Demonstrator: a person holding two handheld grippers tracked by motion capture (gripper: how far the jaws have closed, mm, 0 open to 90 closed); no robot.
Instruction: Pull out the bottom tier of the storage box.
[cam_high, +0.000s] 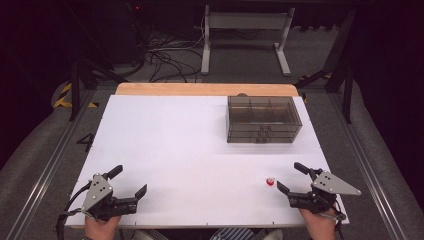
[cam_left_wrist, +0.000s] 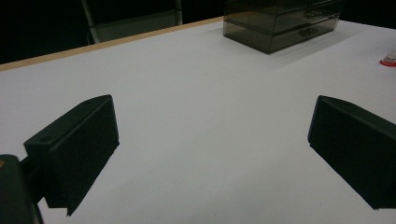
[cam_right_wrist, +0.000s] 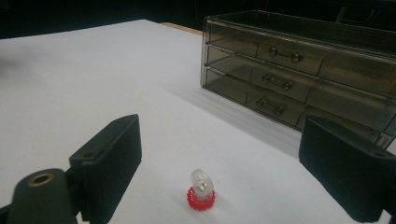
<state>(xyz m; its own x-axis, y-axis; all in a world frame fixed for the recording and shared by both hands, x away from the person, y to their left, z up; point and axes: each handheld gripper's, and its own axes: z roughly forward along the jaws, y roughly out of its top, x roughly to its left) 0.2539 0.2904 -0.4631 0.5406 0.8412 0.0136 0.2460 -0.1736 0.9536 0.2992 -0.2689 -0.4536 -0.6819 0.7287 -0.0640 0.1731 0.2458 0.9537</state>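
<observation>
Far left of the high view: left gripper (cam_high: 131, 181) sits at the near-left corner of the white table (cam_high: 190, 150), held in a hand (cam_high: 101, 226) coming up from the bottom edge. Jaws spread wide, nothing btwn them, just bare tabletop. Grey three-cornered plate on top, cable trailing off to the left side. Left gripper view agrees: two black jaws standing well apart over plain white surface, w/ the drawer box (cam_left_wrist: 280, 23) way off at the top and a sliver of red at the right edge.

Moving across the middle: open white board, wooden strip (cam_high: 205, 89) along the far edge.

Right of centre, far side: smoky see-through drawer box (cam_high: 263, 120), drawers w/ small handles facing the person, all looking pushed in. It's well apart from both grippers.

Now near right: small red-based piece w/ a clear top (cam_high: 270, 182), standing on the table, well in front of the box. In the right gripper view that piece (cam_right_wrist: 201, 190) stands upright, red ribbed base down, clear knob up.

Far right: right gripper (cam_high: 289, 177), hand (cam_high: 320, 225) under it, jaws spread, pointing left toward the piece. Piece is just beyond the tips, near the nearer jaw, not touched. Right gripper view puts it low btwn the two jaws, pads clear of it on both sides.
</observation>
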